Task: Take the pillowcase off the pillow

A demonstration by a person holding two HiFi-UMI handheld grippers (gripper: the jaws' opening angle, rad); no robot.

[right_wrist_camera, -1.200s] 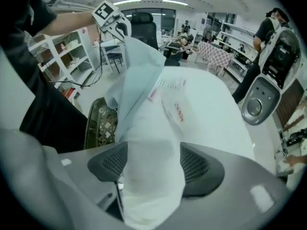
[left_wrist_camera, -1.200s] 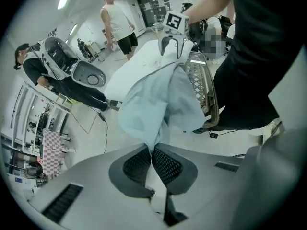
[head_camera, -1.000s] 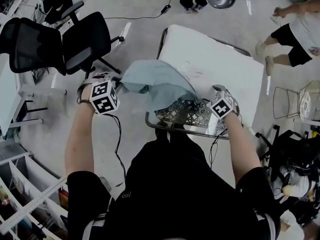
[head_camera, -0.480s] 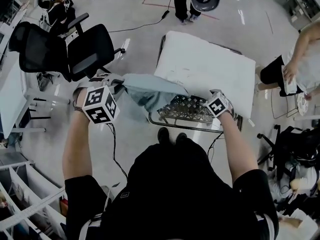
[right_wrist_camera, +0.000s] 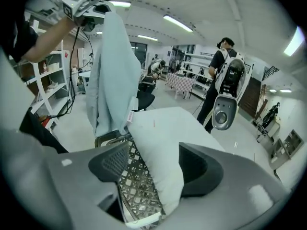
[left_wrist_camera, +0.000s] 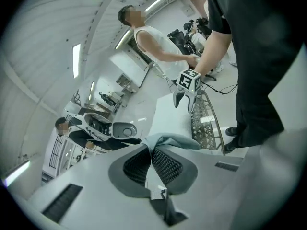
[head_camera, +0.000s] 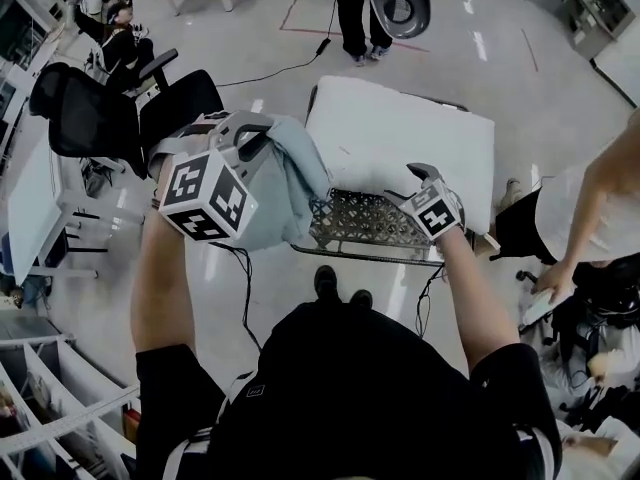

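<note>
Removal judged nearly complete. Left gripper [head_camera: 248, 134] fingers are clamped on the pillowcase [head_camera: 287, 180], raised beside the pillow [head_camera: 400, 138] on the mesh counter [head_camera: 365, 230]. Right gripper [head_camera: 424, 176] fingers are closing around the pillow corner. Next: draw the pillowcase clear.

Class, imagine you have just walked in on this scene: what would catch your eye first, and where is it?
The pale blue pillowcase dangles high on the left, pinched in the shut left hand-held gripper. The bare white pillow lies on a metal mesh table in the middle. Its near corner sits between the closing jaws of the right hand-held gripper.
</note>
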